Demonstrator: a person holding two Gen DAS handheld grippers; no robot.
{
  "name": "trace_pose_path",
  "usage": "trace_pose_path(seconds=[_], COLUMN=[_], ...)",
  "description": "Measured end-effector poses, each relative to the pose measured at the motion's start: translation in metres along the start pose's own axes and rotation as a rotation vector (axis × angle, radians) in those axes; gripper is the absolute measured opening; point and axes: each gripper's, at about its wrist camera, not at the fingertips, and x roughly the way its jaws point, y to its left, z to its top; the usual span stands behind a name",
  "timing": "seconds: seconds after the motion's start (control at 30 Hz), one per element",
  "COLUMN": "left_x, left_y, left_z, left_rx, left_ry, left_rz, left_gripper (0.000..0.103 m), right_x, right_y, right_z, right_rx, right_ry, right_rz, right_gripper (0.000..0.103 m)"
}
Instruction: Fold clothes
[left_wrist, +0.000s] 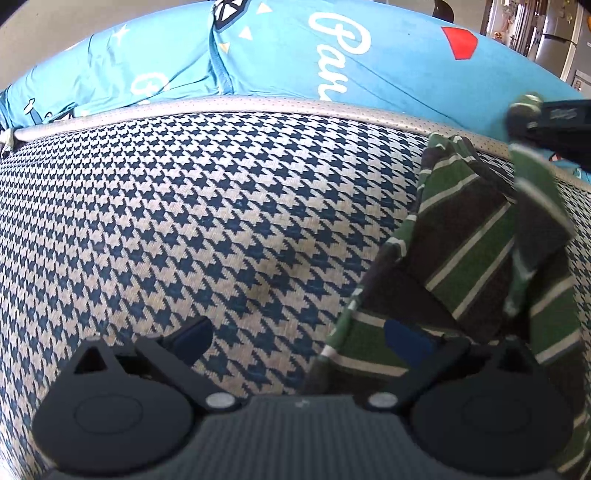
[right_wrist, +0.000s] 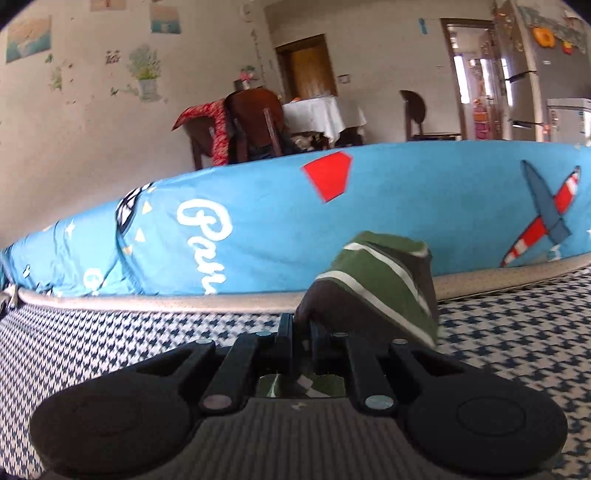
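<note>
My left tongs (left_wrist: 299, 338) are hovering wide open over the houndstooth cover (left_wrist: 207, 221), gripping nothing. One blue pad is hanging above the bare check weave; the other pad (left_wrist: 406, 345) is sitting over the near edge of the striped garment (left_wrist: 469, 254), though I cannot tell whether it is touching the cloth.

The garment, green and brown with thin pale stripes, is lying bunched on the right part of the cover as the left camera sees it, close to the grey piped edge (left_wrist: 258, 105). One corner is being lifted off the pile and is hanging up toward my right tongs (left_wrist: 524, 114), which are showing blurred at the right edge of that view.

From the right camera, my right tongs (right_wrist: 301, 325) are pinched tight on that garment (right_wrist: 380, 280): the two fingers are standing almost together with a fold of brown and green cloth squeezed between them, and the rest is bulging up and to the right of the fingertips. More striped cloth is showing through the gap under the linkage.

Behind the piped edge, a blue printed sheet (right_wrist: 406, 206) is rising like a bolster, with white script, a red shape and a red-and-white plane. Beyond it, chairs (right_wrist: 255, 122) and a white-clothed table (right_wrist: 321, 114) are standing by the wall.
</note>
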Motion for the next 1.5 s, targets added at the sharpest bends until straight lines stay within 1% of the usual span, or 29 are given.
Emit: trace_pose_path(seconds=[0.07, 0.2, 0.23, 0.27, 0.33, 0.37, 0.6, 0.67, 0.77, 1.03, 1.23, 1.33, 1.4, 1.5], left_x=[0.001, 0.004, 0.004, 0.003, 0.002, 0.001, 0.000, 0.000, 0.000, 0.003, -0.001, -0.024, -0.039, -0.045], left_y=[0.003, 0.007, 0.009, 0.010, 0.012, 0.012, 0.007, 0.006, 0.003, -0.003, -0.009, 0.008, 0.021, 0.019], left_z=[0.001, 0.002, 0.002, 0.002, 0.003, 0.003, 0.003, 0.002, 0.001, -0.005, -0.021, -0.052, -0.055, -0.060], left_rx=[-0.008, -0.021, -0.023, -0.026, -0.031, -0.035, -0.020, -0.012, 0.000, 0.029, 0.054, 0.049, 0.048, 0.067], left_ry=[0.005, 0.016, 0.018, 0.016, 0.012, 0.010, 0.004, 0.003, 0.001, 0.001, -0.017, -0.022, -0.022, -0.030], left_rz=[-0.001, -0.004, -0.004, -0.004, -0.005, -0.005, -0.006, -0.006, -0.001, 0.015, 0.031, 0.011, -0.008, -0.008], left_gripper=[0.103, 0.103, 0.103, 0.103, 0.103, 0.103, 0.103, 0.103, 0.103, 0.103, 0.103, 0.103, 0.103, 0.103], right_x=[0.013, 0.029, 0.030, 0.029, 0.025, 0.022, 0.012, 0.007, -0.002, -0.025, -0.044, -0.056, -0.064, -0.077], right_y=[0.009, 0.016, 0.015, 0.013, 0.010, 0.008, 0.000, 0.000, 0.002, 0.006, 0.007, 0.007, 0.006, 0.008], right_z=[-0.007, -0.019, -0.020, -0.019, -0.017, -0.016, -0.010, -0.010, -0.011, -0.020, -0.034, -0.040, -0.044, -0.051], right_rx=[-0.030, -0.044, -0.036, -0.028, -0.015, -0.010, 0.019, 0.011, -0.001, -0.007, 0.019, 0.036, 0.053, 0.069], right_ry=[0.035, 0.081, 0.088, 0.093, 0.084, 0.080, 0.112, 0.117, 0.125, 0.155, 0.196, 0.217, 0.229, 0.246], right_rz=[0.051, 0.040, 0.046, 0.052, 0.045, 0.039, 0.040, 0.040, 0.041, 0.036, 0.004, -0.032, -0.056, -0.093], right_gripper=[0.012, 0.013, 0.015, 0.020, 0.028, 0.030, 0.031, 0.037, 0.042, 0.051, 0.057, 0.057, 0.057, 0.057])
